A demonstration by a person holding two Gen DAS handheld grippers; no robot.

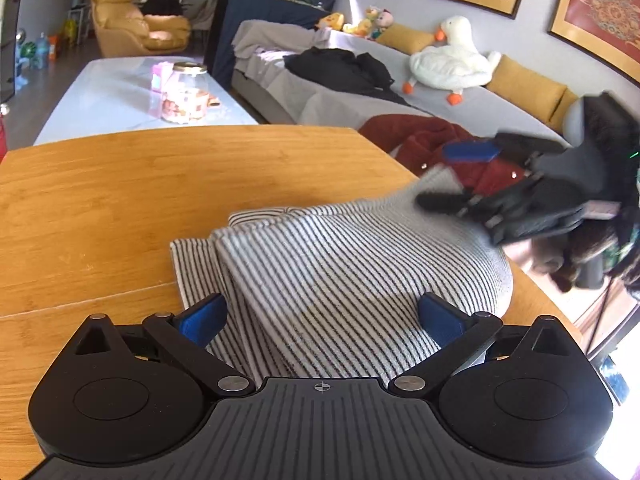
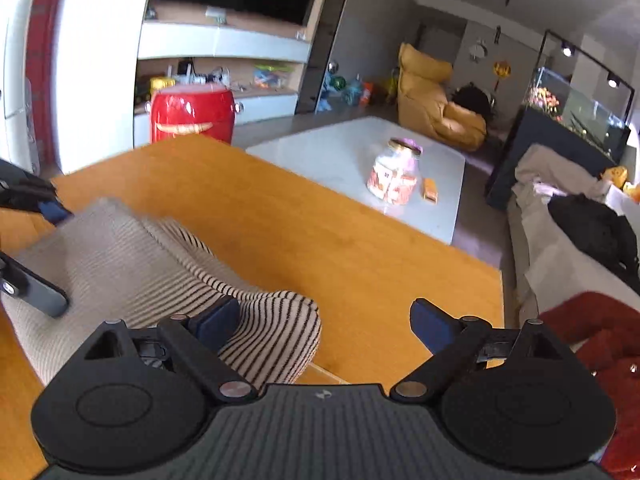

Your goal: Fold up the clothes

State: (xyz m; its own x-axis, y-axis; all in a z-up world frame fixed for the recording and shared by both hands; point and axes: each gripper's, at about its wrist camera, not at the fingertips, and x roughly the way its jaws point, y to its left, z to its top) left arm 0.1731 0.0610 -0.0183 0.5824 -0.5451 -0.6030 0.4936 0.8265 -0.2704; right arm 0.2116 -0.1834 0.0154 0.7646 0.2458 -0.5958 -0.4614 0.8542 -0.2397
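Note:
A black-and-white striped garment (image 1: pixel 332 264) lies bunched and partly folded on the wooden table (image 1: pixel 120 200). My left gripper (image 1: pixel 320 316) is open, its blue fingers on either side of the garment's near end. My right gripper (image 1: pixel 456 176) shows blurred at the garment's far right edge, jaws apart. In the right wrist view the right gripper (image 2: pixel 324 320) is open above the garment's striped edge (image 2: pixel 264 332) and the table (image 2: pixel 320 232), holding nothing. The left gripper (image 2: pixel 44 256) shows at the left edge, over the cloth.
A red garment (image 1: pixel 432 140) lies on the grey sofa (image 1: pixel 460 108) past the table's right edge, with a black garment (image 1: pixel 344 68) and a plush goose (image 1: pixel 452 64). A white coffee table (image 1: pixel 120 96) with a jar (image 1: pixel 186 92) stands beyond. A red drum-shaped stool (image 2: pixel 192 112) stands behind the table.

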